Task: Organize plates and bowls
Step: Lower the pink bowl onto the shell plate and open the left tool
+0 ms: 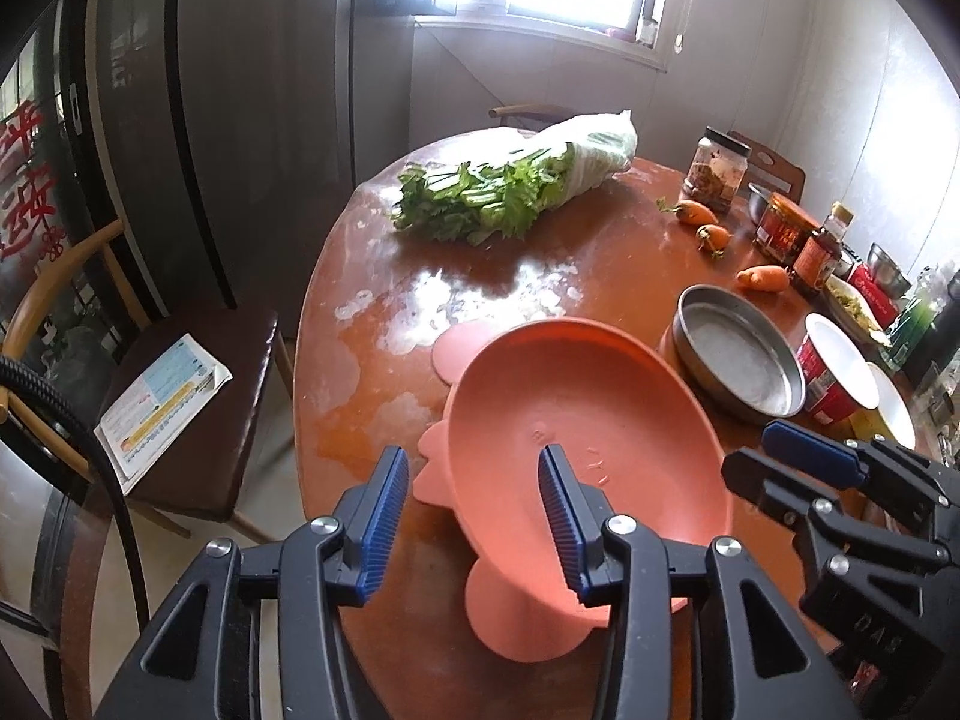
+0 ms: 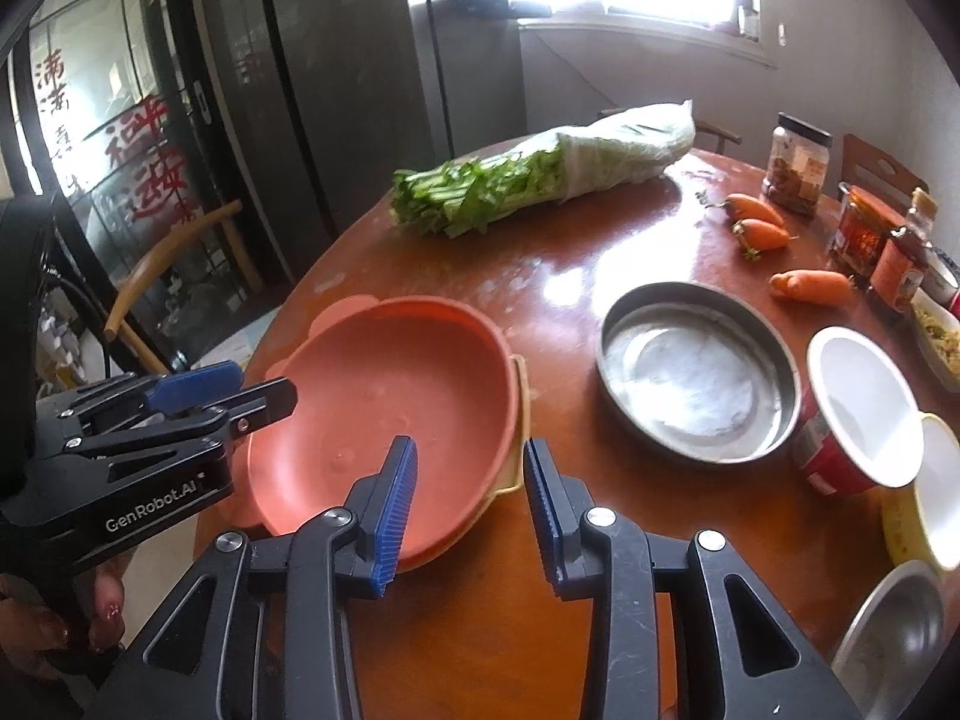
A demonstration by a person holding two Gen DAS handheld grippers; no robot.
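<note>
Your left tool (image 1: 474, 501) straddles the near-left rim of the pink plate (image 1: 576, 420), jaws spread, pads apparently off the rim. Your right tool (image 2: 471, 495) straddles its right rim, jaws also apart. That plate sits on other pink plates on the desk (image 1: 384, 276). Just beside it stands a steel pan (image 2: 696, 372), then a red cup (image 2: 852, 414); greens (image 1: 510, 186) lie farther back.

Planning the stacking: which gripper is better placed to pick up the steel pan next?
Right. The right gripper sits open nearer the steel pan; the left gripper straddles the pink bowl's far rim.
</note>
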